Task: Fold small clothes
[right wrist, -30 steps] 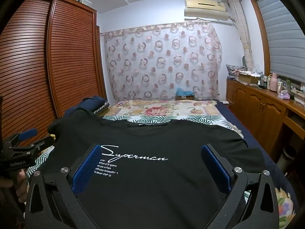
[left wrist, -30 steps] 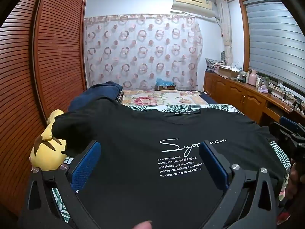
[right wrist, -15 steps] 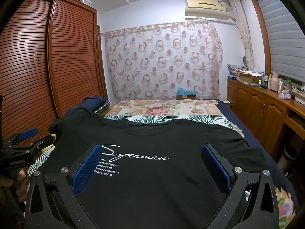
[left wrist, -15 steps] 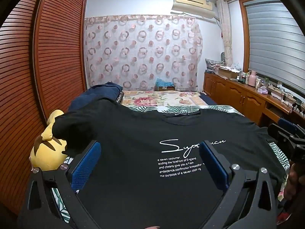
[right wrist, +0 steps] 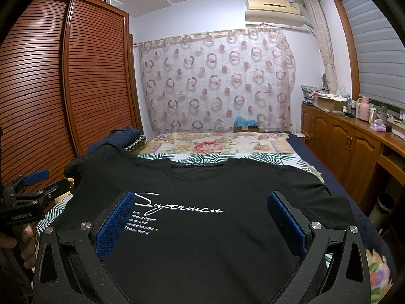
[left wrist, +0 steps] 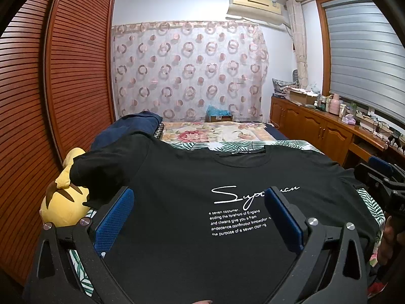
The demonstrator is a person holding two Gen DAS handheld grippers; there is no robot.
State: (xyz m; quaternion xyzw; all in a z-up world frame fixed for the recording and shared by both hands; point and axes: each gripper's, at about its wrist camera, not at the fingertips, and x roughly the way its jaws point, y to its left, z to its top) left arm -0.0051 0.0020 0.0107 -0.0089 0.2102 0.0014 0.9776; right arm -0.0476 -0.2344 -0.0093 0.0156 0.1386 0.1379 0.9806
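A black T-shirt (left wrist: 192,177) with white "Superman" script lies spread flat, front up, on the bed, collar at the far side; it also shows in the right wrist view (right wrist: 227,190). My left gripper (left wrist: 200,210) is open and empty, hovering over the shirt's lower left part. My right gripper (right wrist: 202,215) is open and empty over the shirt's lower middle. Each gripper shows at the edge of the other's view: the right one (left wrist: 379,177) and the left one (right wrist: 33,185).
A yellow plush toy (left wrist: 63,202) lies at the bed's left edge by the slatted wardrobe (left wrist: 50,76). Folded navy clothes (left wrist: 136,124) sit at the far left. A floral cover (right wrist: 215,147) covers the far bed. A wooden cabinet (right wrist: 354,139) runs along the right.
Both grippers have barely shifted; the shirt lies as before.
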